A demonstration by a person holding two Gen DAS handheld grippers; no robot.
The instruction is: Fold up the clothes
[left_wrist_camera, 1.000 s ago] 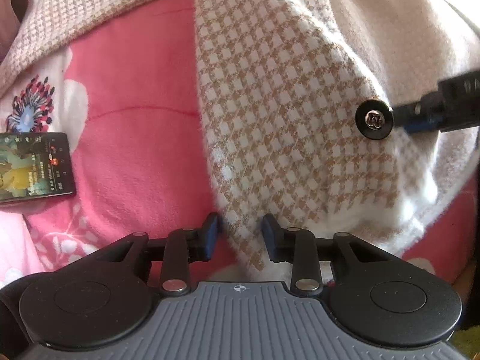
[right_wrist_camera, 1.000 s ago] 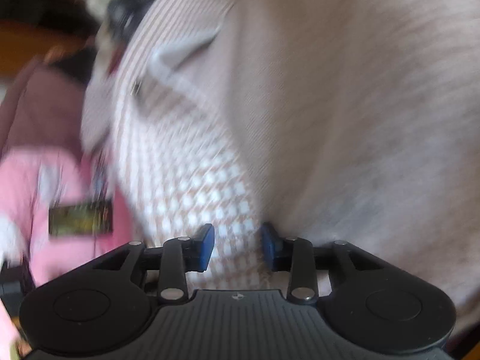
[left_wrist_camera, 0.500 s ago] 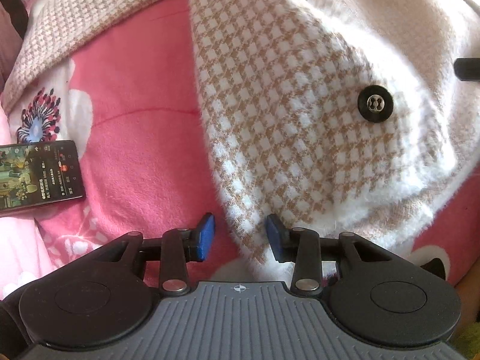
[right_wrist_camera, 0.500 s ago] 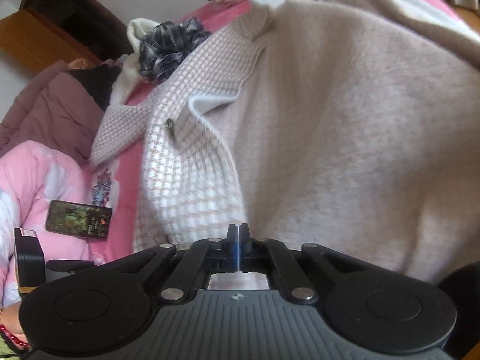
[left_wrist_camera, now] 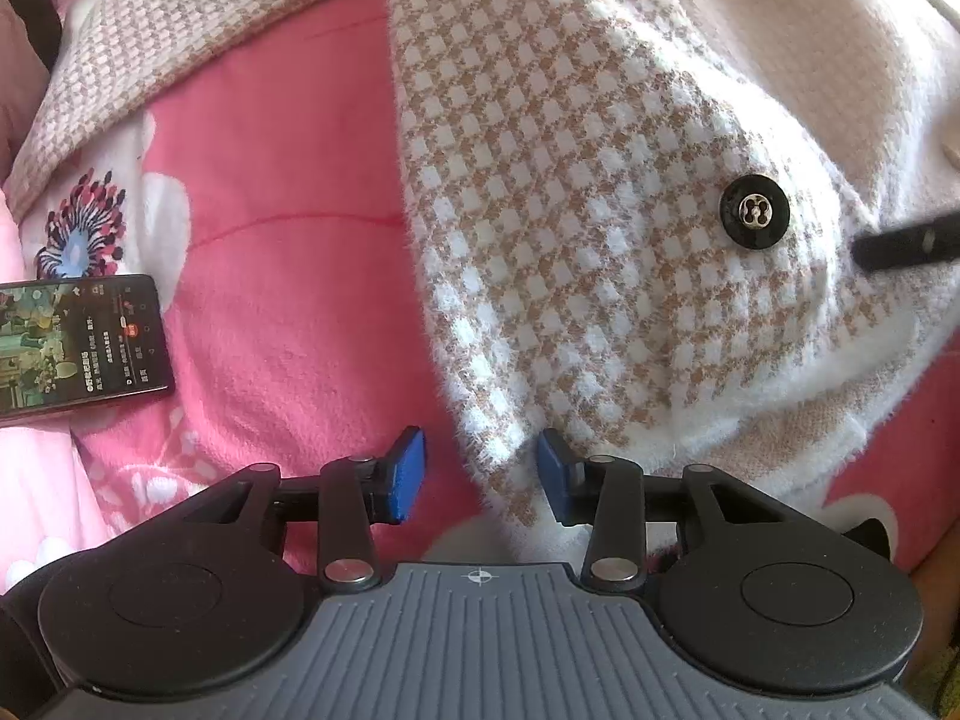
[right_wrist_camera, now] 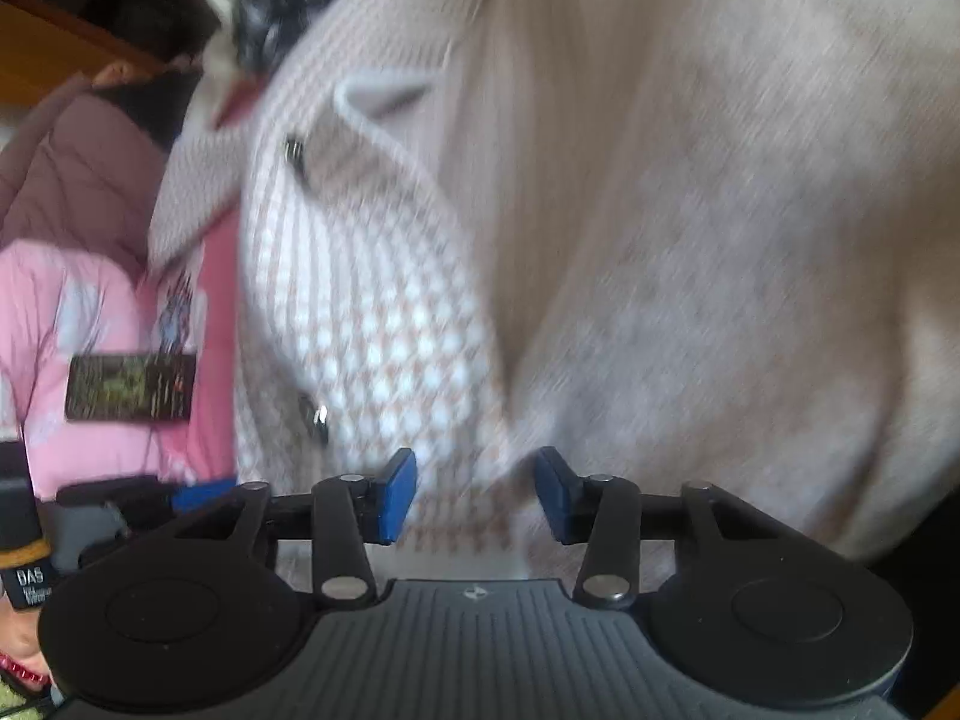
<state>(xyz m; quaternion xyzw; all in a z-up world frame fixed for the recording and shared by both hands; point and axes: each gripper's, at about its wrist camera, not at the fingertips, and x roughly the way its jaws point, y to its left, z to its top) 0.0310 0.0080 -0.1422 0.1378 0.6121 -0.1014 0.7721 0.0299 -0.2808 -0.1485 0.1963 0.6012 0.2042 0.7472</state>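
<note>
Garment: a houndstooth cardigan (left_wrist_camera: 570,228), tan and white with a fuzzy white edge, lies spread on a pink floral blanket (left_wrist_camera: 288,276); its plain beige side (right_wrist_camera: 690,210) fills most of the right wrist view.
Front panel: one patterned flap runs down the middle of the left wrist view, its lower corner reaching between the blue pads.
Button: a black button (left_wrist_camera: 754,212) sits on the flap, right of centre.
Left hand-held gripper (left_wrist_camera: 480,477): jaws apart and opening; the flap's corner lies between the pads, which do not press on it.
Right hand-held gripper (right_wrist_camera: 474,495): jaws apart and opening over the patterned knit, nothing clamped; this view is blurred.
Dark bar: a black part (left_wrist_camera: 906,246) enters from the right edge of the left view, just beside the button; likely the other tool.
Phone: a lit phone (left_wrist_camera: 78,348) rests on the blanket, well left of the cardigan.
Background: a maroon padded jacket (right_wrist_camera: 78,180) lies beyond the blanket.
</note>
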